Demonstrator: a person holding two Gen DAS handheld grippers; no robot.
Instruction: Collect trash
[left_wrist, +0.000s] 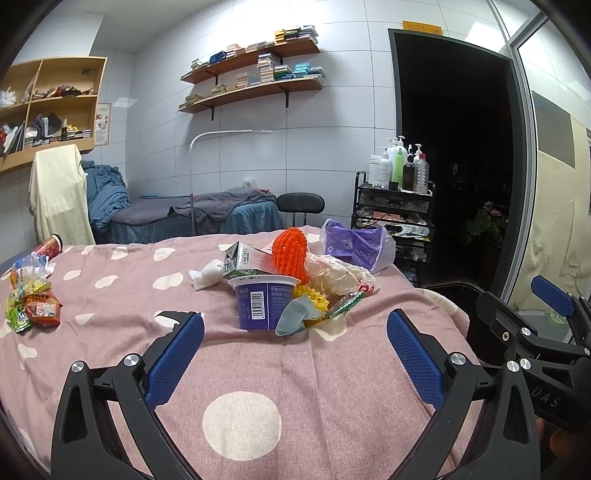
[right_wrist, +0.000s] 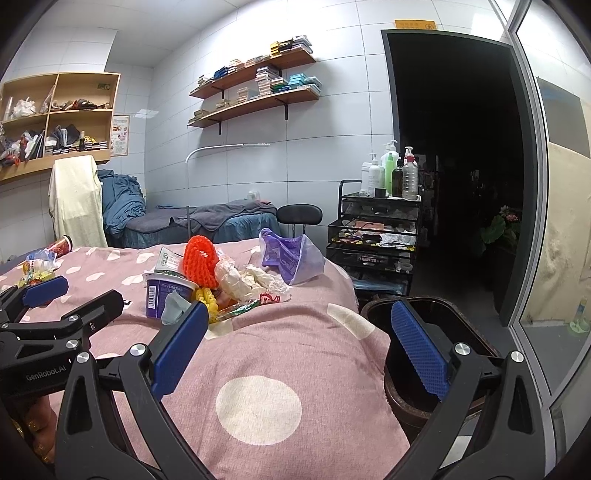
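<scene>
A pile of trash lies on the pink spotted bed cover (left_wrist: 110, 295): a purple yogurt cup (left_wrist: 264, 301), a green-white carton (left_wrist: 247, 258), an orange foam net (left_wrist: 291, 254), a yellow foam net (left_wrist: 314, 299), crumpled tissue (left_wrist: 208, 275), a clear wrapper (left_wrist: 336, 273) and a purple bag (left_wrist: 356, 245). My left gripper (left_wrist: 295, 328) is open and empty, just short of the cup. My right gripper (right_wrist: 295, 328) is open and empty at the bed's right edge, its right finger over a dark bin (right_wrist: 436, 332). The cup (right_wrist: 168, 295) and orange net (right_wrist: 201, 260) lie ahead to its left.
Snack packets (left_wrist: 33, 302), a plastic bottle (left_wrist: 29, 264) and a red can (left_wrist: 50, 247) lie at the bed's left side. A black trolley (left_wrist: 395, 206) with bottles stands beyond the bed. A stool (left_wrist: 301, 205), a second bed (left_wrist: 195, 216) and a dark doorway (left_wrist: 458, 147) are behind.
</scene>
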